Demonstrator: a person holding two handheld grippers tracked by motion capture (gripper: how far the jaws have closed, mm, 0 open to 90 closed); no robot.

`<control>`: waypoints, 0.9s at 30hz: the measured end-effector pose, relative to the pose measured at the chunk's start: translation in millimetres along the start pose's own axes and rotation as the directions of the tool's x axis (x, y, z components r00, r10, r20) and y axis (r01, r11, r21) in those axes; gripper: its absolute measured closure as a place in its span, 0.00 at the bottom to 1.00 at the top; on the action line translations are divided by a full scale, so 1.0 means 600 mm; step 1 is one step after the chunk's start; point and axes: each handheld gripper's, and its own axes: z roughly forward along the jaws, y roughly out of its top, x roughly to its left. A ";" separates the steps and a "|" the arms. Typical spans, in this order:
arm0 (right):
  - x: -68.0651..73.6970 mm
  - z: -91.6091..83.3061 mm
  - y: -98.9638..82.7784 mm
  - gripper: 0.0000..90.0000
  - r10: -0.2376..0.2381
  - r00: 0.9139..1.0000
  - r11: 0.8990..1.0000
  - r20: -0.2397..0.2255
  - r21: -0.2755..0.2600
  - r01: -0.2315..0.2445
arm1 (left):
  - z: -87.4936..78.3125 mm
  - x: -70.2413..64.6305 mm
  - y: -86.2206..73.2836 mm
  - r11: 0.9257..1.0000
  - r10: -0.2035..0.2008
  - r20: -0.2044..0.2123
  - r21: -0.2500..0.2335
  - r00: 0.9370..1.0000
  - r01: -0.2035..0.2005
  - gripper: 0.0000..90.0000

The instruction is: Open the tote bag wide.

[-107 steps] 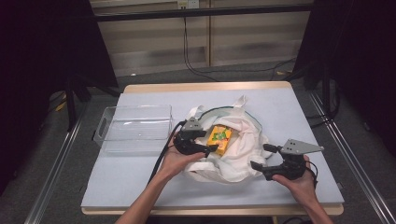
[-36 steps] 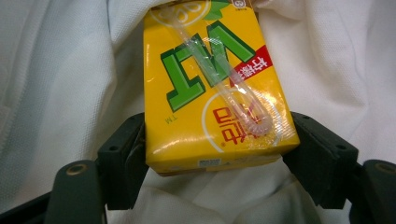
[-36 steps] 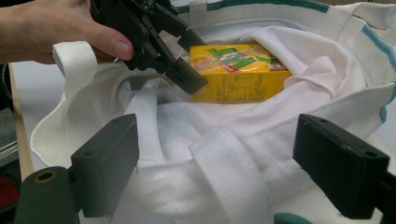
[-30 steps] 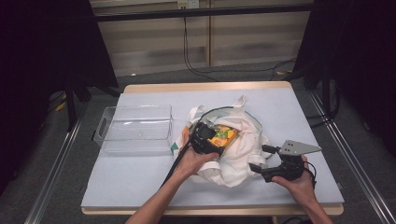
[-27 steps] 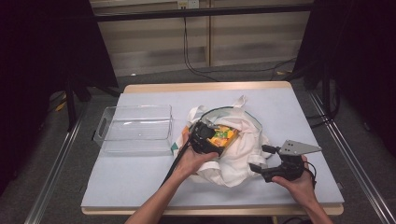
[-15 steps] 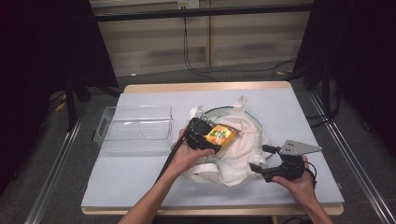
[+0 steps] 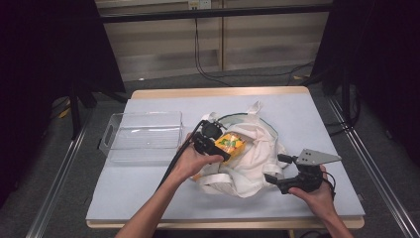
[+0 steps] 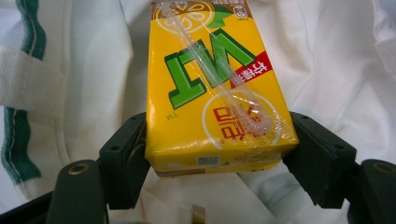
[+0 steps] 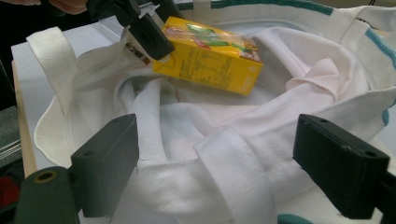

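Pale blue table (image 7: 148,198) at frame centre, dark curtained room behind.
Left gripper (image 7: 214,147) pinches a glossy yellow carton (image 8: 212,88) above soft white cloth bag (image 7: 252,158); right gripper (image 7: 277,171) spread; clear plastic bin (image 7: 141,136) centre-left.

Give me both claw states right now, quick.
Left claw: closed on the yellow drink carton.
Right claw: open, jaws either side of the white tote bag, gripping nothing.

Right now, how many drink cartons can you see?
1: the yellow drink carton is clamped between the left gripper fingers, above the white bag. The bag's folds may hide others.
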 end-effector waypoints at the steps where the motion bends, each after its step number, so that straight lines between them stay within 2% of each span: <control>1: 0.000 0.000 0.000 0.16 0.001 1.000 1.000 0.001 0.001 -0.001 | -0.002 -0.001 -0.001 1.000 -0.004 -0.008 0.003 1.000 0.004 0.31; 2: 0.000 0.000 0.000 0.16 0.001 1.000 1.000 0.000 0.000 -0.001 | -0.002 -0.004 -0.001 1.000 -0.011 -0.017 0.020 1.000 0.011 0.31; 3: -0.001 0.000 -0.001 0.16 0.001 1.000 1.000 -0.001 0.001 -0.001 | -0.002 -0.004 0.000 0.999 0.002 -0.013 0.035 1.000 -0.001 0.31; 5: -0.001 0.001 0.000 0.16 0.002 1.000 1.000 -0.002 0.001 -0.002 | 0.002 -0.004 0.000 0.998 -0.005 0.015 0.070 1.000 0.004 0.31; 6: -0.001 0.001 0.000 0.16 0.000 1.000 1.000 -0.003 -0.001 0.000 | 0.005 -0.003 0.000 0.998 0.001 0.008 0.068 1.000 -0.002 0.31; 8: 0.000 0.001 0.000 0.16 -0.003 1.000 1.000 0.000 0.000 0.003 | 0.010 0.000 0.000 0.998 -0.016 0.014 0.065 1.000 0.015 0.31; 10: 0.000 0.000 0.000 0.16 -0.001 1.000 1.000 -0.001 -0.004 0.001 | 0.011 0.000 -0.001 0.998 -0.013 0.013 0.058 1.000 0.012 0.30; 14: -0.001 0.000 0.000 0.15 0.001 1.000 1.000 -0.001 -0.006 -0.001 | 0.010 0.002 -0.008 1.000 0.003 -0.002 0.016 1.000 -0.003 0.30; 15: -0.002 -0.001 0.000 0.15 -0.001 1.000 1.000 -0.001 -0.007 0.001 | 0.010 0.002 -0.010 1.000 -0.005 0.005 0.007 1.000 0.005 0.30; 16: -0.001 -0.001 0.000 0.15 0.001 1.000 1.000 -0.001 -0.008 -0.001 | 0.011 0.004 -0.012 1.000 0.005 0.010 -0.014 1.000 -0.005 0.29; 20: -0.001 -0.001 0.000 0.15 -0.002 1.000 1.000 -0.001 -0.011 0.002 | 0.014 0.005 -0.021 0.998 0.006 0.021 -0.067 1.000 -0.004 0.16; 24: -0.001 -0.001 0.000 0.15 0.000 1.000 1.000 -0.004 -0.010 0.000 | 0.012 0.005 -0.032 0.989 0.011 0.008 -0.147 1.000 -0.010 0.12; 25: 0.000 -0.001 0.000 0.15 0.000 1.000 1.000 -0.004 -0.010 0.000 | 0.012 0.005 -0.035 0.983 0.008 -0.001 -0.183 1.000 -0.008 0.11; 26: 0.000 -0.001 0.000 0.15 0.000 1.000 1.000 -0.005 -0.010 0.000 | 0.012 0.005 -0.039 0.976 -0.002 0.011 -0.216 1.000 0.004 0.11; 27: -0.001 -0.002 0.000 0.15 -0.004 1.000 1.000 -0.005 -0.012 0.004 | 0.011 0.007 -0.042 0.976 0.006 0.016 -0.219 1.000 -0.002 0.11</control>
